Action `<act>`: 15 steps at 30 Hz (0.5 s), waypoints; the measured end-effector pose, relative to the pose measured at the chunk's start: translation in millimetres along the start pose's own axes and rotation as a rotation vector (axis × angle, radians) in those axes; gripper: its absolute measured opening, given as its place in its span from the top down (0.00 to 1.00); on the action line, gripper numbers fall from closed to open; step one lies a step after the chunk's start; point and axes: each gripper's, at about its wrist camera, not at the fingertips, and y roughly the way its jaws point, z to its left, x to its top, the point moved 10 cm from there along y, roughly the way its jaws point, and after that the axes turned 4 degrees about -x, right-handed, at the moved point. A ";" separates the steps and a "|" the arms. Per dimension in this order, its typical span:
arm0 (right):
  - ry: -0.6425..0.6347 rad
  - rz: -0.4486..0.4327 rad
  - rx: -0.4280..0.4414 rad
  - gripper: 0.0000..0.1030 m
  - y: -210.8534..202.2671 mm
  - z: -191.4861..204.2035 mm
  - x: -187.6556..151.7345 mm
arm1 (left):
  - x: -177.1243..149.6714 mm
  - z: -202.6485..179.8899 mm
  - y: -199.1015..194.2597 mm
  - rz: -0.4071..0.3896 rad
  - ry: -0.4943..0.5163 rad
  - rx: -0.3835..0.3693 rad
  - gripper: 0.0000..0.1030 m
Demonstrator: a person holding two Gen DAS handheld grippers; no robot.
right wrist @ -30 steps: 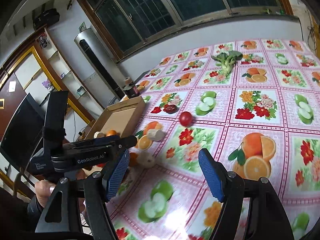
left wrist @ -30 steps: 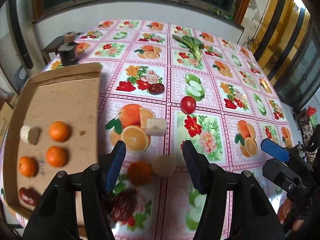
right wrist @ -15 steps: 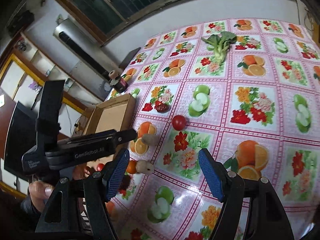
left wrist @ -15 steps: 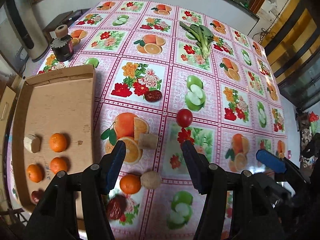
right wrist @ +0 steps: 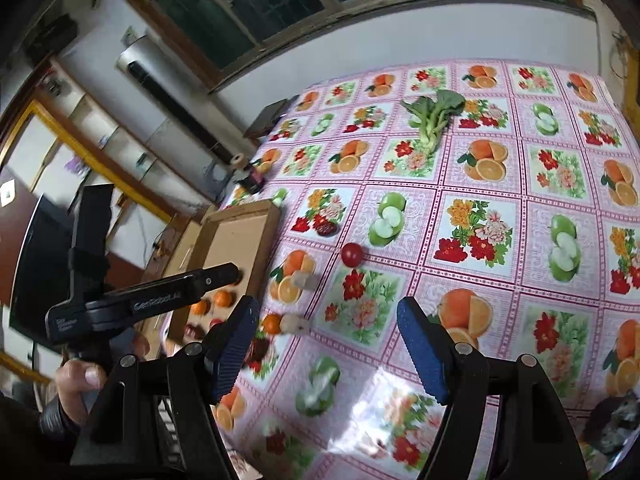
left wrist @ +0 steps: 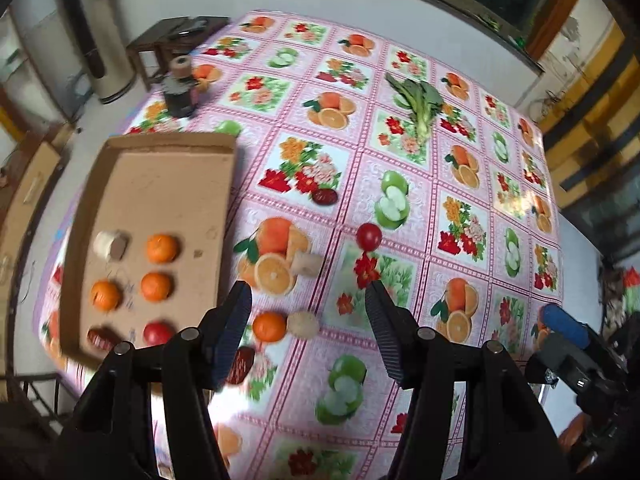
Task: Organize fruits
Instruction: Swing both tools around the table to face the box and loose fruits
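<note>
Fruit-print tablecloth [left wrist: 400, 184] over the whole table, cardboard tray [left wrist: 168, 184] at the left edge already holding oranges. Both tools raised well above it: left gripper [left wrist: 308, 320] and right gripper [right wrist: 326, 340] with jaws apart, nothing between. Loose orange [left wrist: 269, 326] just right of the tray's near corner, touching a pale chunk [left wrist: 304, 324]; tomato [left wrist: 369, 237] farther off. Best to descend straight over the orange, straddle it clear of the chunk, close gently.

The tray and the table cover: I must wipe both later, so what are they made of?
The tray looks like plain brown cardboard: matte, with folded raw-edged walls. The table cover looks like glossy plastic or oilcloth: printed fruit squares with bright window glare on it.
</note>
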 end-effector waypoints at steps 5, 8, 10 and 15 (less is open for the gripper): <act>-0.065 0.039 0.080 0.29 -34.8 -8.2 -18.4 | -38.6 -12.3 -33.2 -0.057 -0.102 0.073 0.44; -0.126 0.079 0.107 0.29 -58.6 -13.3 -26.2 | -65.5 -30.4 -50.7 -0.091 -0.175 0.071 0.44; -0.175 0.084 0.104 0.29 -72.0 -17.1 -25.8 | -78.7 -37.5 -59.2 -0.115 -0.215 0.069 0.44; -0.204 0.081 0.130 0.29 -84.4 -18.2 -16.9 | -108.7 -40.2 -61.0 -0.103 -0.270 0.090 0.44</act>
